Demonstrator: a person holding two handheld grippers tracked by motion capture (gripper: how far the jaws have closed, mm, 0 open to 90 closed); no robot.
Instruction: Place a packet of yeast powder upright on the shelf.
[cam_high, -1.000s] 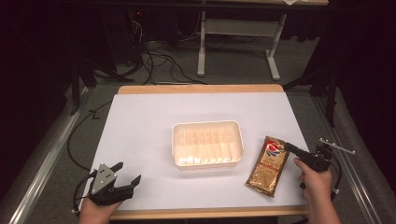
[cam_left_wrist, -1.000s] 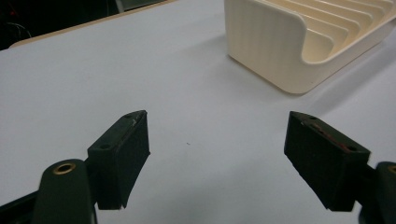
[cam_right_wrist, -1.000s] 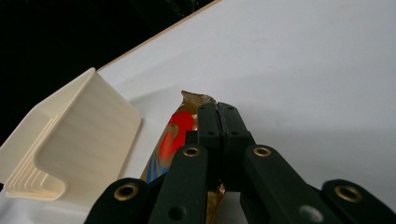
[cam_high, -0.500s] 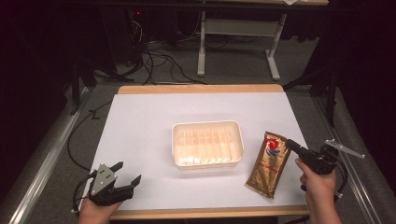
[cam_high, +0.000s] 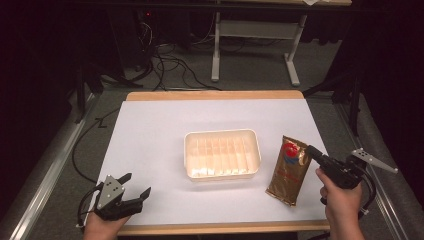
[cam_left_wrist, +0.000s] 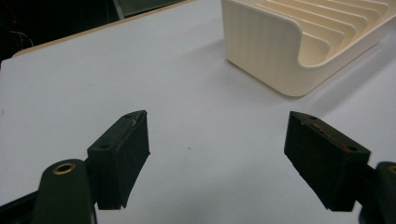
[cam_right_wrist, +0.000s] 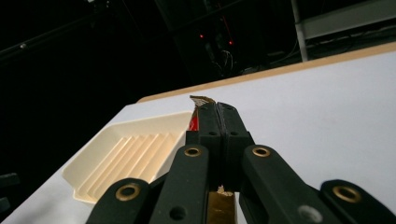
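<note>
One packet: hanging just right of the tray, its edge pinched in the right gripper.
Risk: thin grip slipping — foil dropping short of the tray.
Left gripper: resting spread wide, holding nothing — well apart.

On the white table there is one cream tray with ribs, at the centre of the frame. There is one gold packet with a red mark, at the right of it. There are two grippers: one left gripper at the lower left, one right gripper at the lower right.
</note>
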